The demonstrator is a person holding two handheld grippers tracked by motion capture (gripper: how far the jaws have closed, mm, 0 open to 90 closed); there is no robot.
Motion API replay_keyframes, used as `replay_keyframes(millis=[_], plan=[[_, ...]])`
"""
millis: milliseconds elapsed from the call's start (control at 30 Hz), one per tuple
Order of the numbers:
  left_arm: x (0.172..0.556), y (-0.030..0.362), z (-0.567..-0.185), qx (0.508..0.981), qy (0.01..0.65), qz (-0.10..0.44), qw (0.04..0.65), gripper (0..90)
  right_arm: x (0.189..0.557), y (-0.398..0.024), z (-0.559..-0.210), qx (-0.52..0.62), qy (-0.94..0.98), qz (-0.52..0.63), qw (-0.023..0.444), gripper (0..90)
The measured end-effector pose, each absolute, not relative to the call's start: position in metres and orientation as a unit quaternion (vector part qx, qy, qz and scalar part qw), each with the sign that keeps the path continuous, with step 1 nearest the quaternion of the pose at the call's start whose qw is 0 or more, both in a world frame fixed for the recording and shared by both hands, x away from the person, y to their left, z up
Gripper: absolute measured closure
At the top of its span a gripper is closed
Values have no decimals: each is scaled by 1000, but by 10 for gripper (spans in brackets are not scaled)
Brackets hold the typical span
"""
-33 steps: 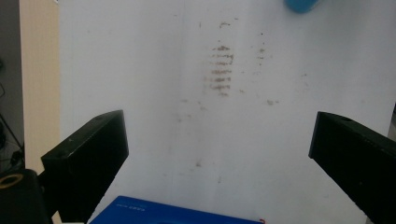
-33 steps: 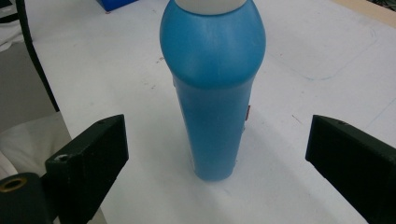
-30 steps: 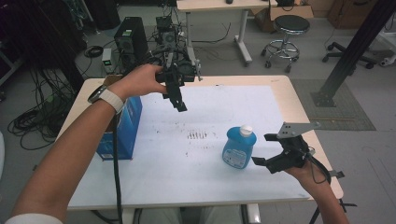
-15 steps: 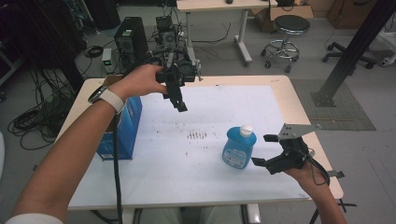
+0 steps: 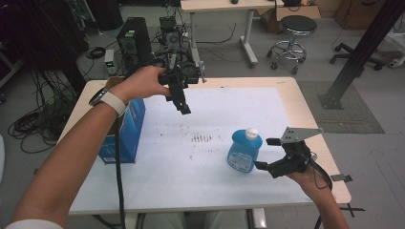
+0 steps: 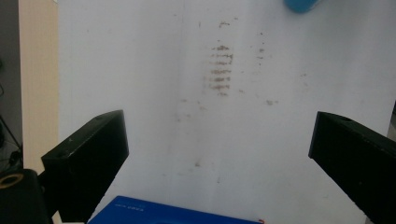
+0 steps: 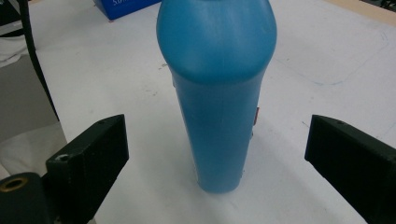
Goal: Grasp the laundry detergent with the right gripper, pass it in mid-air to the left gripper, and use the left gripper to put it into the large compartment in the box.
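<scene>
A blue bottle with a white cap stands upright on the white sheet at the right front. My right gripper is just to its right, low over the table and open. In the right gripper view the bottle stands just ahead of the gripper's wide-apart jaws, which do not touch it. My left gripper hangs high over the far left of the sheet, pointing down. It is open and empty in the left gripper view.
A blue box stands at the table's left edge, and its top shows at the bottom of the left gripper view. Dark smudges mark the sheet's middle. Behind the table are cables, a computer tower and a stool.
</scene>
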State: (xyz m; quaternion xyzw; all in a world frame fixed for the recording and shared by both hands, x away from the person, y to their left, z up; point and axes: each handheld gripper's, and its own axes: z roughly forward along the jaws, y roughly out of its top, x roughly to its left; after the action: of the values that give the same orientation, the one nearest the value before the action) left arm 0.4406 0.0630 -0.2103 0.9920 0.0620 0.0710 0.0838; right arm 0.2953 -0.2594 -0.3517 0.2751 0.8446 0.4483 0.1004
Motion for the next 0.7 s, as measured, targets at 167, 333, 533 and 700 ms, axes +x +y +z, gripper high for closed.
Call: replay_keyframes(millis=[167, 333, 533, 700], plan=[[441, 64, -211, 992, 62, 72, 87, 53, 298, -256, -357, 275, 844, 448, 101, 60], [441, 64, -211, 992, 62, 70, 84, 53, 301, -251, -361, 274, 843, 452, 102, 61], [441, 64, -211, 992, 63, 70, 85, 53, 305, -245, -369, 275, 839, 458, 101, 61], [441, 65, -212, 992, 62, 71, 83, 53, 307, -241, -373, 274, 837, 462, 103, 62]])
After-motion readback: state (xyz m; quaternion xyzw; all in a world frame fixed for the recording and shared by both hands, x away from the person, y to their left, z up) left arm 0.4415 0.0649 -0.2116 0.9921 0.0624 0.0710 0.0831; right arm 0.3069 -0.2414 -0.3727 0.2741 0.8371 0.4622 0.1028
